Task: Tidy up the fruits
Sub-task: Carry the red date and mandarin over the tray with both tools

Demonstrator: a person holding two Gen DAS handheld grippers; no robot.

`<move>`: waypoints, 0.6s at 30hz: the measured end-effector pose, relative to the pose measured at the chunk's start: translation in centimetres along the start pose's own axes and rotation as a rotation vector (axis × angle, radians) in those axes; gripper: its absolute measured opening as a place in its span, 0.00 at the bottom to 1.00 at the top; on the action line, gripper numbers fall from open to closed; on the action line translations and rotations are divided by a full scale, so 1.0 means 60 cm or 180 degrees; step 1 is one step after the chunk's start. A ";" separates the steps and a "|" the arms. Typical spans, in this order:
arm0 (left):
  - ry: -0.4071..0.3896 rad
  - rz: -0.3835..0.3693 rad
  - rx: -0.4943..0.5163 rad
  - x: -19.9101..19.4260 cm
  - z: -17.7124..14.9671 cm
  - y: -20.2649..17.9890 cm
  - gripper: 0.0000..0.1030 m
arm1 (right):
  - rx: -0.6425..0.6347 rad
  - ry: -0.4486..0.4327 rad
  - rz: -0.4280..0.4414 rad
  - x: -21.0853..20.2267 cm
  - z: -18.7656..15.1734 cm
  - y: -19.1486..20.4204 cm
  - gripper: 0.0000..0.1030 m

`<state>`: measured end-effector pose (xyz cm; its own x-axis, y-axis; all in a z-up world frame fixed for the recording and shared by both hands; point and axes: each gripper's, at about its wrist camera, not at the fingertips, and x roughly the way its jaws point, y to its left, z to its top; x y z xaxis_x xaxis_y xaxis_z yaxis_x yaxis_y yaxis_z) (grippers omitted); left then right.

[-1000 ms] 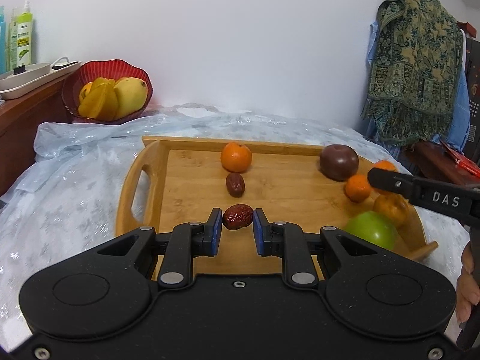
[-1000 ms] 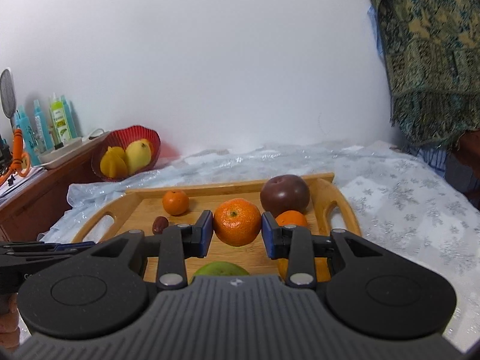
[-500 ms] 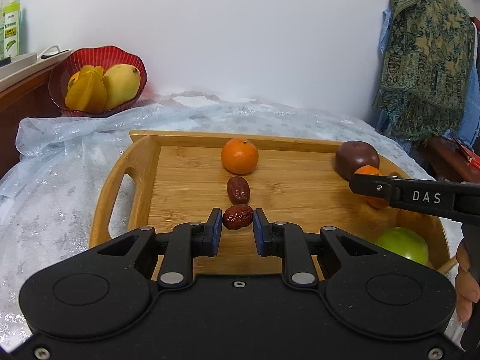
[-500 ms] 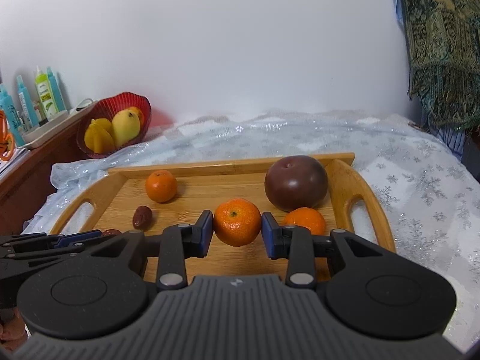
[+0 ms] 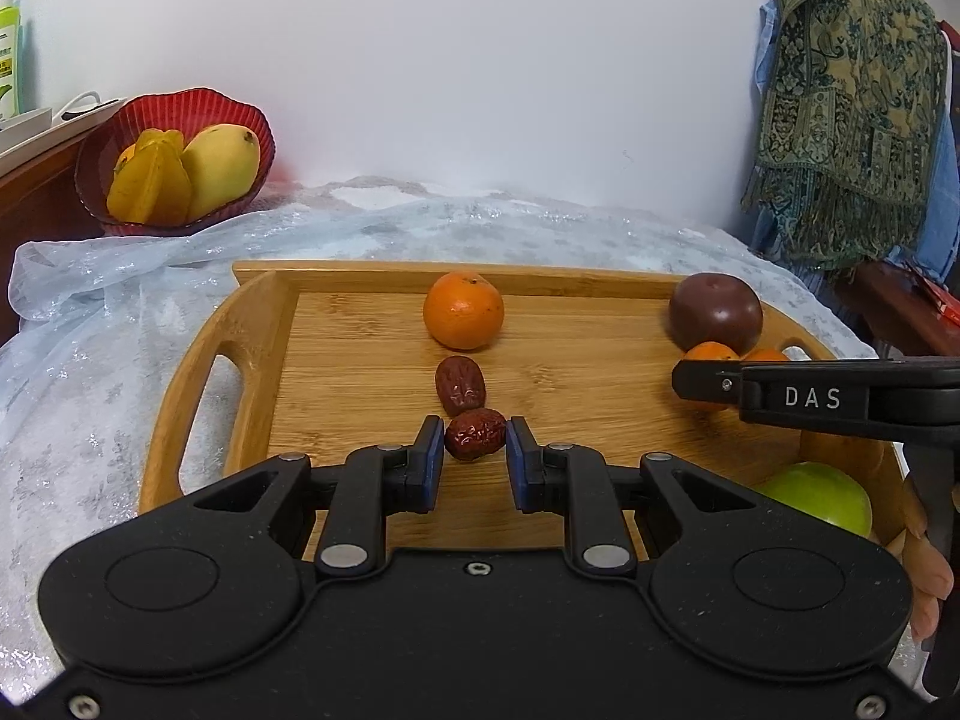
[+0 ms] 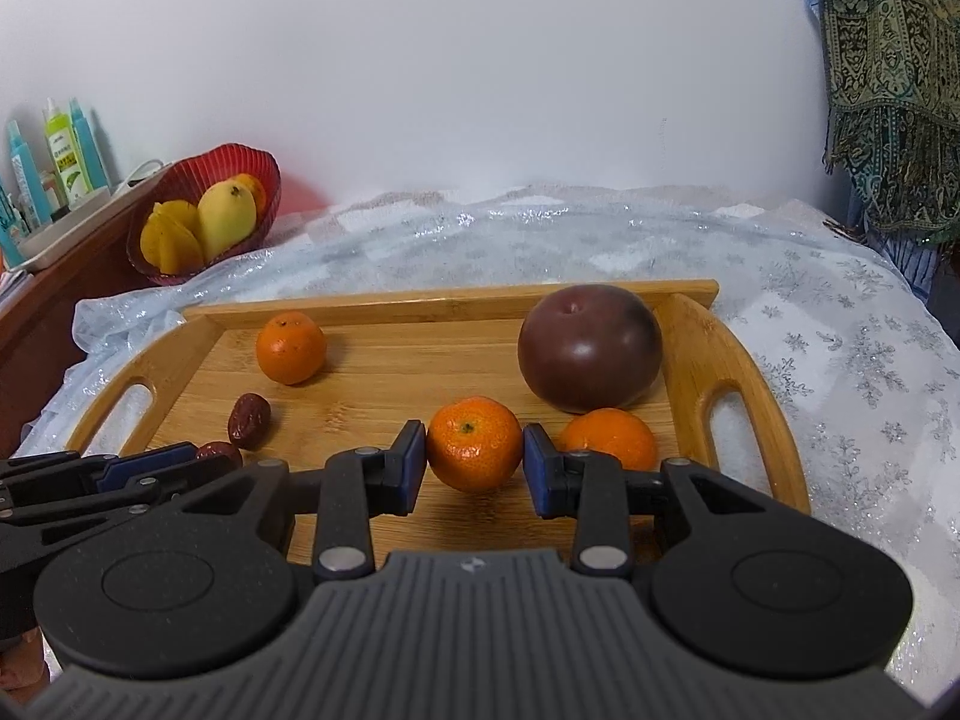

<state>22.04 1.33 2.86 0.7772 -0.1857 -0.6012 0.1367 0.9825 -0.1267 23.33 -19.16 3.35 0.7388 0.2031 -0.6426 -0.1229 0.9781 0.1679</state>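
My left gripper [image 5: 474, 443] is shut on a red date [image 5: 475, 433], low over the wooden tray [image 5: 252, 324], just in front of a second date [image 5: 460, 384] and a tangerine [image 5: 463, 310]. My right gripper [image 6: 474, 451] is shut on a tangerine [image 6: 474, 443], low over the tray's right part [image 6: 690, 348], beside another tangerine [image 6: 609, 438] and a dark purple fruit [image 6: 589, 348]. A green apple [image 5: 819, 498] sits at the tray's near right corner. The left gripper shows at the left of the right wrist view [image 6: 156, 462].
A red bowl [image 5: 174, 114] with a mango and star fruit stands at the back left on a wooden cabinet with bottles [image 6: 66, 144]. A silvery cloth [image 6: 840, 324] covers the table. A patterned shawl [image 5: 852, 108] hangs at the right.
Both grippers have come down and forward over the tray with their fruit. The date now sits just behind the second date; the held tangerine is down beside the other tangerine.
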 end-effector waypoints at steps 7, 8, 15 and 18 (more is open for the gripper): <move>0.0016 0.0007 0.0005 0.005 -0.001 0.000 0.20 | -0.0024 0.0040 -0.0016 0.006 0.003 0.001 0.39; 0.0018 0.0010 0.0005 0.006 -0.001 0.001 0.20 | -0.0029 0.0047 -0.0017 0.007 0.003 0.001 0.39; 0.0023 0.0011 -0.0007 0.009 -0.001 0.001 0.20 | -0.0053 0.0071 -0.0029 0.010 0.003 0.003 0.39; 0.0033 0.0012 0.0001 0.011 -0.002 0.000 0.20 | -0.0062 0.0075 -0.0036 0.010 0.003 0.004 0.39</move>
<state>22.47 1.21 2.36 0.7713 -0.1823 -0.6098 0.1341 0.9831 -0.1243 23.87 -18.81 3.13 0.7245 0.1928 -0.6617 -0.1276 0.9810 0.1461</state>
